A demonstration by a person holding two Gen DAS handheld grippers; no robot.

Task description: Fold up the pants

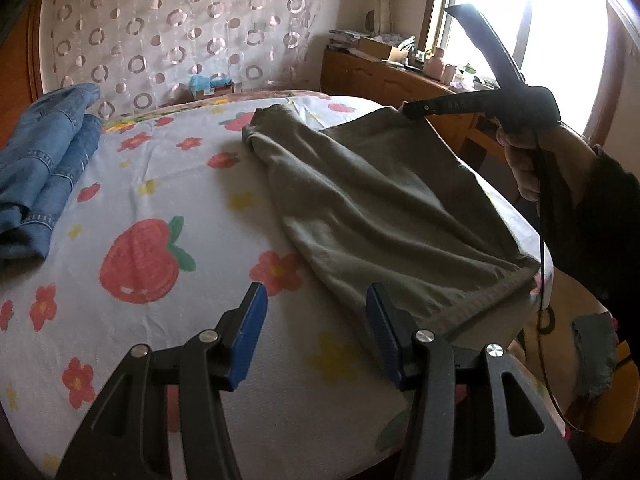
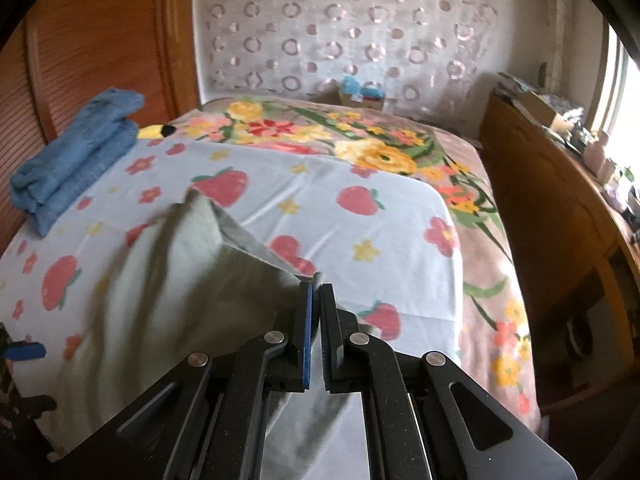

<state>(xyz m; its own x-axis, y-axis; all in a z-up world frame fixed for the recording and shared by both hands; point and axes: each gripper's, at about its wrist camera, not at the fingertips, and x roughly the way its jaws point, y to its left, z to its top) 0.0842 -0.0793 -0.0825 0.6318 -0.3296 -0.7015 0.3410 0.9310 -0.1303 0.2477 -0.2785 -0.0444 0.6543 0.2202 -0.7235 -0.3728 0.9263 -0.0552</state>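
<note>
Pants (image 1: pixel 372 200): olive-green, spread on the strawberry sheet (image 1: pixel 168 184) toward the right side of the bed; in the left wrist view one narrow end reaches the far part of the sheet, the wide near end lies by the right near edge of the mattress, and the far right corner is lifted off the sheet.
Pants, right wrist view (image 2: pixel 180 272): cloth rises from the sheet in a slanted, blurred fold up to the tongs.
Left gripper (image 1: pixel 316 336): tongs spread wide, blue pads well apart, nothing between them; it hovers over the near sheet, its right pad just beside the near hem of the pants.
Right gripper (image 2: pixel 316 300): tongs closed almost pad to pad, pinching an edge of the pants at their tips; in the left wrist view it appears at far right (image 1: pixel 412 110), holding the raised corner.
Right hand (image 1: pixel 532 160): wrapped around the gripper handle, dark sleeve behind it.
Jeans (image 1: pixel 44 168): folded blue denim pile at the left side of the bed, well apart from the pants.
Floral blanket (image 2: pixel 400 148): under the sheet, showing at the far end and right side.
Dresser (image 2: pixel 560 208): wooden, right of the bed, cluttered top near the window (image 1: pixel 560 20).
</note>
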